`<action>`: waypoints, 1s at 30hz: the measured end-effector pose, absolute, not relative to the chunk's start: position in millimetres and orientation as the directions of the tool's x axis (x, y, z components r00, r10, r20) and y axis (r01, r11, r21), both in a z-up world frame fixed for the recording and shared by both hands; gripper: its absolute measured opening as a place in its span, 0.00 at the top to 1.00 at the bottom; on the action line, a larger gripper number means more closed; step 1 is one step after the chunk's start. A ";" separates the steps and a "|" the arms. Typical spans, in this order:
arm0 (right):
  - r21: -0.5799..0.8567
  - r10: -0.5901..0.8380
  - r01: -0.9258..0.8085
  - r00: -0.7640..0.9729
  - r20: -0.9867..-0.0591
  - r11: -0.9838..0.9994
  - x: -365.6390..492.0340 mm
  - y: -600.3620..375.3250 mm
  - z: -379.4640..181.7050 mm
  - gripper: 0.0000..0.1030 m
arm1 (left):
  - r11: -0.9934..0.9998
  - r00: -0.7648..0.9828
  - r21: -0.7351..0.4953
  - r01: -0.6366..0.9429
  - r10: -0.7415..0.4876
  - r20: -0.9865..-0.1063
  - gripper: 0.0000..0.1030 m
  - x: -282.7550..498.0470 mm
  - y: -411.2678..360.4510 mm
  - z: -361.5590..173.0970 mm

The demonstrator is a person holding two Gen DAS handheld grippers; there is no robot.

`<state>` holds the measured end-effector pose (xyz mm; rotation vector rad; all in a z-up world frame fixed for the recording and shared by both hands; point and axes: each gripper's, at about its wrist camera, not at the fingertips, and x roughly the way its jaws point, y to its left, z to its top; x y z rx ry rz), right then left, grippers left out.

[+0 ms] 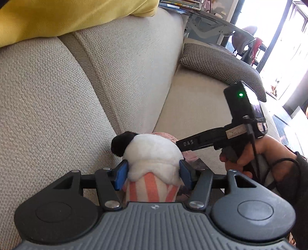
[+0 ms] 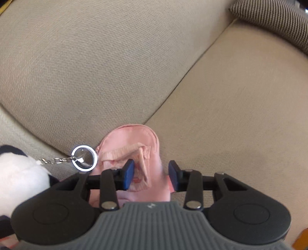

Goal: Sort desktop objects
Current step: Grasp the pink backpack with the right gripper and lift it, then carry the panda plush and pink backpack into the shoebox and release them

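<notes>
Beige woven fabric covered the sofa (image 1: 57, 100) on which everything was set. A plush toy (image 1: 152, 153), white with a black ear and a body striped in orange and white, was gripped by the left gripper (image 1: 153, 173); both blue pads (image 1: 121, 176) were pressed against its sides, with the jaws held fairly wide by the toy's bulk. From the toy a short metal chain led to a silver key ring (image 2: 84, 158), seen in the right wrist view just beside a small pink pouch (image 2: 132, 150). The pouch lay on the seat cushion, close to the seam where seat and backrest met. The right gripper (image 2: 151, 175) was positioned over the pouch with its jaws partly open; the pouch sat between the pads, and no firm contact could be made out. A hand (image 1: 256, 155) was seen around the right gripper's handle. A houndstooth cushion (image 1: 221, 65) rested at the sofa's far end, and a yellow cloth (image 1: 57, 17) lay over the backrest.
</notes>
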<state>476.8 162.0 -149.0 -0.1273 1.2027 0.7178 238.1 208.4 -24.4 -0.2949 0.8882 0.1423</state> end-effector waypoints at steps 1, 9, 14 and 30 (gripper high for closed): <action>0.281 0.446 -0.568 0.173 -0.878 0.774 475.5 160.4 -148.8 0.70 | 0.949 0.622 -0.193 -0.249 0.004 -0.783 0.36 239.6 208.8 -26.1; 0.209 0.489 -0.606 0.343 -0.802 0.767 438.5 138.0 -97.6 0.89 | 0.939 0.633 -0.209 -0.273 0.012 -0.774 0.36 233.4 209.3 -17.7; 0.114 0.471 -0.580 0.514 -0.716 0.806 401.8 100.2 -41.0 0.89 | 0.940 0.681 -0.231 -0.251 0.003 -0.732 0.36 218.7 196.4 8.1; -0.028 0.217 -0.324 0.694 -0.686 0.946 228.5 -150.1 32.0 0.89 | 0.900 0.672 -0.413 0.140 -0.393 -0.628 0.36 203.1 36.5 54.9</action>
